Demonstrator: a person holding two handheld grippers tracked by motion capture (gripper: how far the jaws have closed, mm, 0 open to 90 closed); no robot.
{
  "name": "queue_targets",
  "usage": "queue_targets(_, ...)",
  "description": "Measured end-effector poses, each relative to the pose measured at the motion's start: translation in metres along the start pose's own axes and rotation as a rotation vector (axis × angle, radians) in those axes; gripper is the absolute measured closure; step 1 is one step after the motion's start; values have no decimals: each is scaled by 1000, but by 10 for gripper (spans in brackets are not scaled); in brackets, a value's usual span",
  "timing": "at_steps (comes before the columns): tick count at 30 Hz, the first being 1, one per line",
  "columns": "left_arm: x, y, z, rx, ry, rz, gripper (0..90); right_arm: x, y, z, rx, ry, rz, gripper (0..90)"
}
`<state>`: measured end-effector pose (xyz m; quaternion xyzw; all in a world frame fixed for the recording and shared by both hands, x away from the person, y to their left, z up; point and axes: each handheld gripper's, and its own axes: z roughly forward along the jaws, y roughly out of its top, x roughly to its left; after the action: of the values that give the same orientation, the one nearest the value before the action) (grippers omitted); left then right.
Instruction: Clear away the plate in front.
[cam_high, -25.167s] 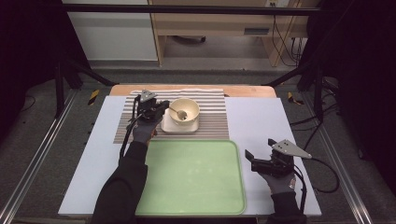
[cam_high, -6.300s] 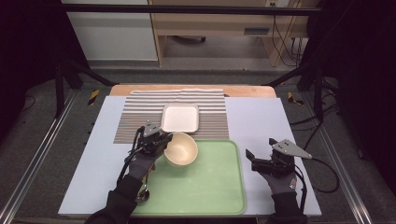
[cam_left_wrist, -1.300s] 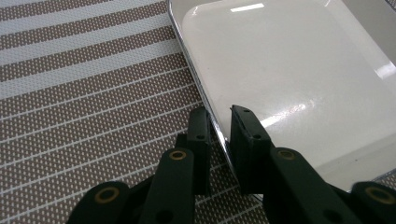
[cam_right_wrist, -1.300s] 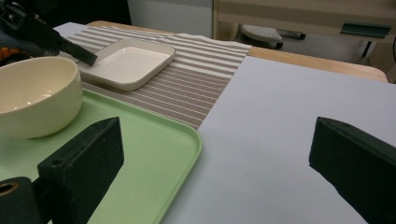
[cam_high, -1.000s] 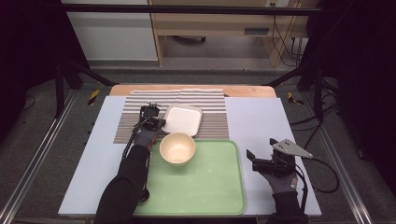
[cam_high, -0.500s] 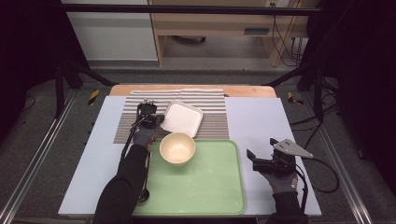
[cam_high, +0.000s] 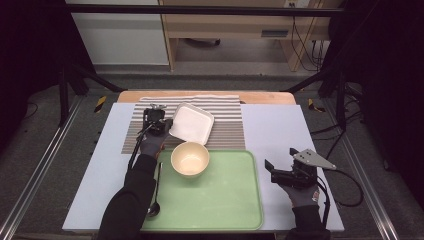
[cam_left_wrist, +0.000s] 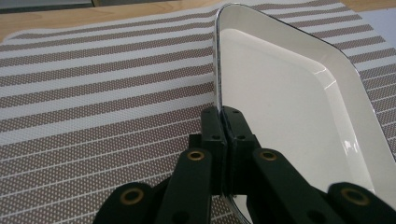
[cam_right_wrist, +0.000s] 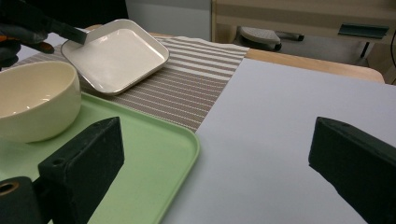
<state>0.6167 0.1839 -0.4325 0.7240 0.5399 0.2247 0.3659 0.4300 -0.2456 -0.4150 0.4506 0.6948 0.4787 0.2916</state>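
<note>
Bench (cam_high: 280, 130) first: grey-blue top with a striped placemat (cam_high: 225, 125) at the back and a green tray (cam_high: 225, 200) up front. Bowl (cam_high: 190, 159) is sitting on the tray's back-left corner, and a spoon (cam_high: 155, 200) lies along the tray's left edge, so those two look sorted. What's left, I'd guess, is the square white plate (cam_high: 192, 121). It's over the placemat, tilted, its left rim pinched between the left tongs (cam_left_wrist: 223, 123), which are clamped tight on that edge. Far corner looks like it's resting on the mat, can't say for sure. Right tongs (cam_right_wrist: 210, 163) hang wide open with nothing in them, over the bench just right of the tray. Spoon's handle is partly hidden by the left sleeve.
</note>
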Motion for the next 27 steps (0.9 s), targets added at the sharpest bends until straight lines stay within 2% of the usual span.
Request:
queue_targets(7,4,6,-13,-68,8,-28,882,0,0,-1,-2,3,6,37)
queue_targets(14,8,15,-34,-148,11,-62,881,0,0,0,3,2,-1,37)
queue_targets(27,-1,27,-69,-232,-33,-41,881,1,0,0,2,-1,-2,37)
